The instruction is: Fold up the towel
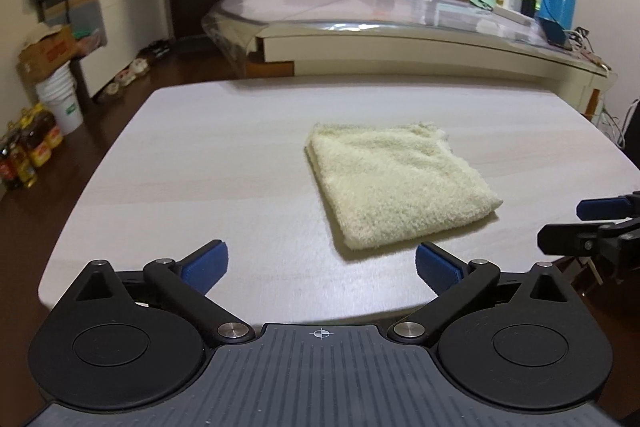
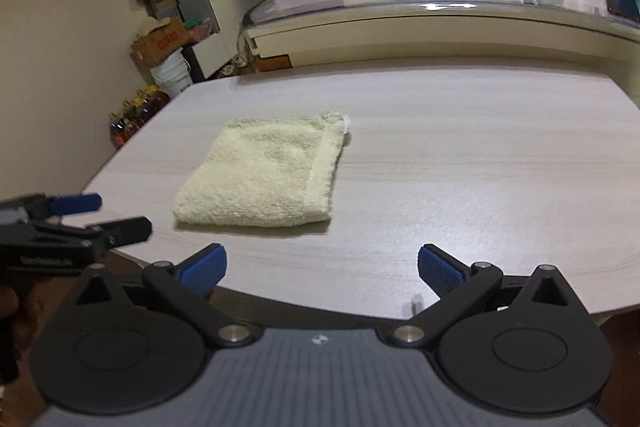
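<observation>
The left gripper (image 1: 322, 267) hangs over the near edge of the pale wood-grain table (image 1: 208, 155), blue pads (image 1: 206, 264) spread wide and holding nothing. Beyond it, mid-table, lies the cream terry towel (image 1: 394, 185), folded into a thick square. To the towel's right the right gripper (image 2: 322, 267) hovers likewise, its fingers splayed wide, apart from the cloth.

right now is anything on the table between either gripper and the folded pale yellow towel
Nothing visible. The pale yellow terry towel lies folded on the light wood-grain table, with only bare tabletop between it and the open left gripper. The open right gripper also faces it across bare surface.
</observation>
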{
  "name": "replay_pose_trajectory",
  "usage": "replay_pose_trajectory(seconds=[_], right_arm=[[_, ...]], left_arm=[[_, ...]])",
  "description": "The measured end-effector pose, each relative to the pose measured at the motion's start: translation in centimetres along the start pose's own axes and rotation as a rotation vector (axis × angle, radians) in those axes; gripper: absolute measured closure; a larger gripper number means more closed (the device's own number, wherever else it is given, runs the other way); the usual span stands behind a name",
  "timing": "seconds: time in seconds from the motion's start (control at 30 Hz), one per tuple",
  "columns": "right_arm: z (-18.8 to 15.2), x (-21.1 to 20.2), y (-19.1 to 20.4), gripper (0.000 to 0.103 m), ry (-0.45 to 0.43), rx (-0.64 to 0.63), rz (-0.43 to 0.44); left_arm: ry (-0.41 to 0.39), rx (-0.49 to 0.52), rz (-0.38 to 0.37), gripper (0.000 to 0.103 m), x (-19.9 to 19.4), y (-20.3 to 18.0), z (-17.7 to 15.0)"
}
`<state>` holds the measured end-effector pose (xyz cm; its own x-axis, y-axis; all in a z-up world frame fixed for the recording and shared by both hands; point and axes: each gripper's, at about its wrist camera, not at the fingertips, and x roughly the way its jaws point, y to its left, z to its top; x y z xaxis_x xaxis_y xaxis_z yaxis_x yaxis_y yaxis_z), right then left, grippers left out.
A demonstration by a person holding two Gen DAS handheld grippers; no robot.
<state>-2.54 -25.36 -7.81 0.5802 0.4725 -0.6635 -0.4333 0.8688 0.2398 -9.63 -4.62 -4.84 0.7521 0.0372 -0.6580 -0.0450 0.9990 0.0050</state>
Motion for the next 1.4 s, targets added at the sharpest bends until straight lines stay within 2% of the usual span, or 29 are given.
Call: replay_pose_trajectory(seconds=[0.2, 0.33, 0.73, 1.4], right_arm=[[-0.3, -0.7, 0.6, 0.0, -0.011, -0.015, 0.008], [-0.4, -0.9, 1.1, 0.0, -0.004, -0.025, -0.018], [-0.4, -1.1, 3.2, 0.0, 0.022, -0.076, -0.057], [-0.4, -0.7, 2.9, 0.0, 0.042, -0.072, -0.07]], left_arm=[[0.016, -0.023, 0.014, 0.0, -0.3, -0.2, -0.8], [0.016, -0.038, 0.008, 0.0, -0.5, -0.3, -1.0], [-0.016, -0.021, 0.028, 0.0, -2.2, -0.9, -0.9], [0.013, -0.048, 0.029, 0.0, -1.5, -1.0, -1.0]])
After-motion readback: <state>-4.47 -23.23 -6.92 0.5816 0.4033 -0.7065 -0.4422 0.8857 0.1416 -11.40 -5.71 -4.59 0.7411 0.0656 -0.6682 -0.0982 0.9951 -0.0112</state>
